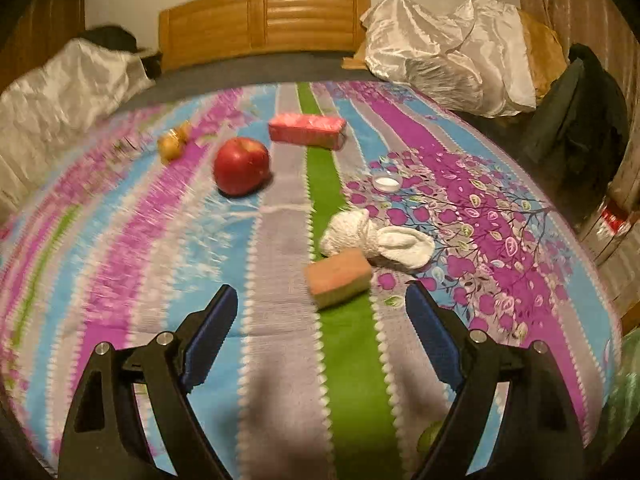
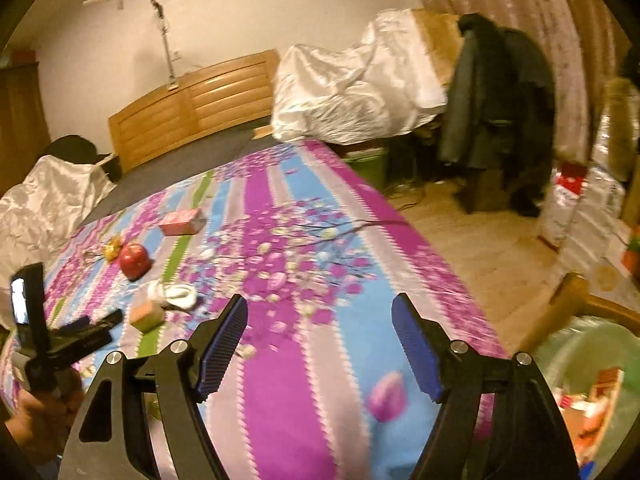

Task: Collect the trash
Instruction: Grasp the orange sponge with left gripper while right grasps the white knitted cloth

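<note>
Both grippers empty and hovering over the bedspread; left gripper has its fingers spread wide with nothing between them, right gripper likewise released and holding nothing; reads to me as the approach between pickups, no item in hand yet; candidates on the spread: sponge lies just ahead of the left fingertips, a little toward the right-hand finger, touching the white balled cloth behind it; small white cap further out on the flower print; red apple and pink wrapped pack well beyond, yellowish crumpled wrapper left of the apple; which of these counts as trash I can't settle from here, wrapper and cap look likeliest; bin: green-lined basket at the bed's edge in the right wrist view, already holding scraps, close beside the right gripper; right wrist view also shows the left gripper held in a hand at lower left, pointing in over the same cluster; next move, my call: left is better placed, so push forward and down over the chosen piece, square the fingers across its narrow side, close, then carry across to the basket; watch the cloth touching the sponge, a sloppy close could drag both; frames are blurred, so fine contact can't be judged.
</note>
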{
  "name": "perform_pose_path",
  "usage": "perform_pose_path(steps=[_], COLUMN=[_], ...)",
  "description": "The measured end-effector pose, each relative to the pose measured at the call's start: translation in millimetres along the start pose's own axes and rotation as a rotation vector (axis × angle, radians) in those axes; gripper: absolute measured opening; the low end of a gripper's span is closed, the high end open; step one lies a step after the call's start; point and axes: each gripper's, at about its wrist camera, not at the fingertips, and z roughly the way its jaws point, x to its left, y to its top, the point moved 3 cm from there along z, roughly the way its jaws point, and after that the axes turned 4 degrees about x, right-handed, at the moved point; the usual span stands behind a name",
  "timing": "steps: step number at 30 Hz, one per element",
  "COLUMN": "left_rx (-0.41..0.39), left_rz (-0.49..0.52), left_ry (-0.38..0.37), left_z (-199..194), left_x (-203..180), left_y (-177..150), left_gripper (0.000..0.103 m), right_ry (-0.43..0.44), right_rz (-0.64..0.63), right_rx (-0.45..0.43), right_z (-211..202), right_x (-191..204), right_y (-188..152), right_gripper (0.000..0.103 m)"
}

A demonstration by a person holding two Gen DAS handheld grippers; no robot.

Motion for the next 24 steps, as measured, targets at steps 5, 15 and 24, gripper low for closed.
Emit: perform_pose_path(steps=[5, 15, 24], left_rx=[0.061, 0.157, 0.136], left_rz=[-0.003, -0.054, -0.103], left_ry=[-0.014, -0.100, -0.064], left_z=[39.6, 81.1, 42.6], left_x=[-5.9, 2.7, 44.2], left_y=[3.0, 5.8, -12.9], left_gripper=[0.078, 0.048, 0.045], right_ry=[0.118, 0.295, 0.488], right_rz=[-0.072, -0.280, -0.559], right_rx=[0.088, 0.209, 0.340], right_z=[57.0, 152.3, 211.0], right_x=[34.1, 100.6, 199.7], right_y=[12.7, 43.6, 19.0], right_gripper=[0.075, 0.075, 0.070])
